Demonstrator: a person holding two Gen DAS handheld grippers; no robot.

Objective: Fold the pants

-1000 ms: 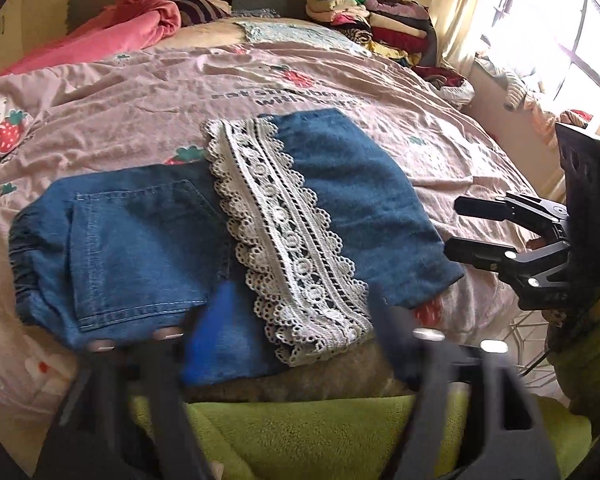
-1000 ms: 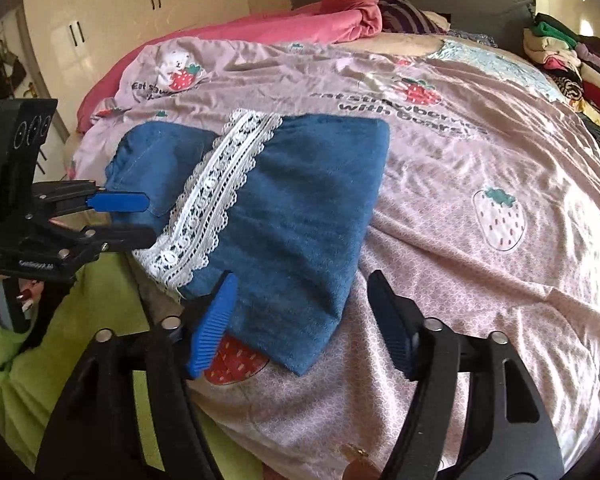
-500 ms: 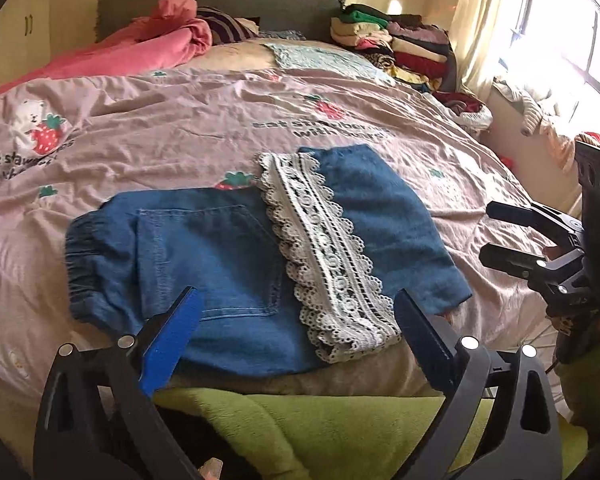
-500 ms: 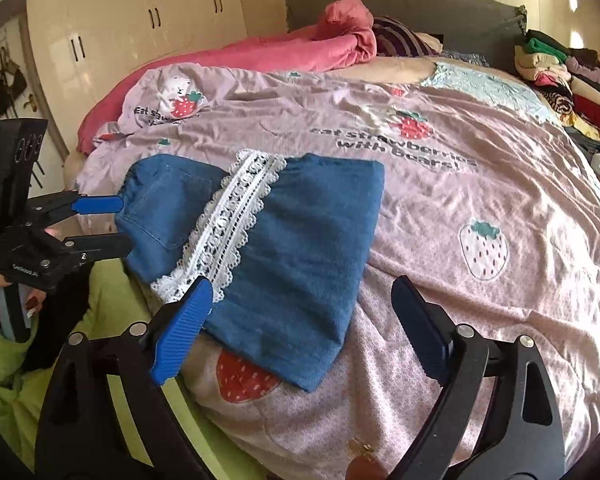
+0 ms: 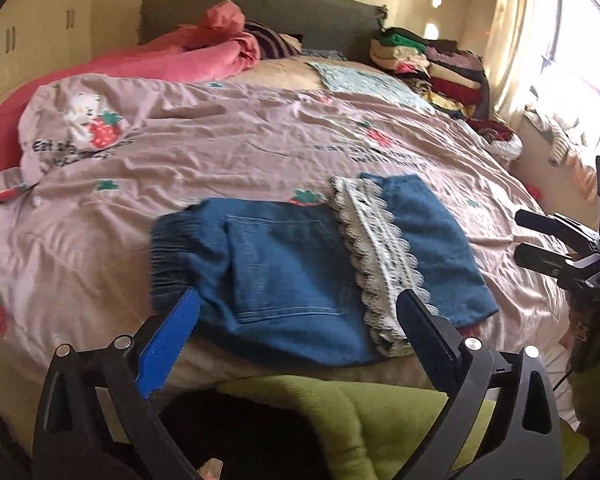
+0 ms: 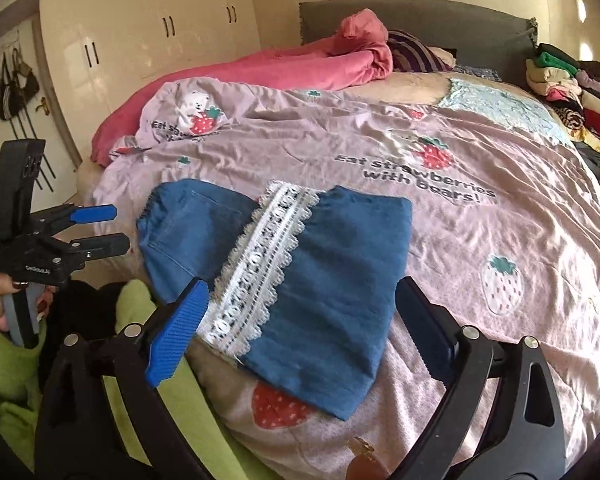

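Folded pants (image 5: 292, 272) beyond both grippers' parted fingers (image 5: 168, 344)

A bed (image 6: 520, 240) in a strawberry-print cover carries folded denim pants (image 6: 320, 280), a pink blanket (image 6: 260, 72) and stacked clothes (image 6: 564, 80)

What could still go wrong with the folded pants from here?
1. The pants lie at the bed's near edge, close to the person's green sleeve; a brush could drag them off.
2. Both grippers are open, nothing held, so the lace-trimmed fold could slip open.
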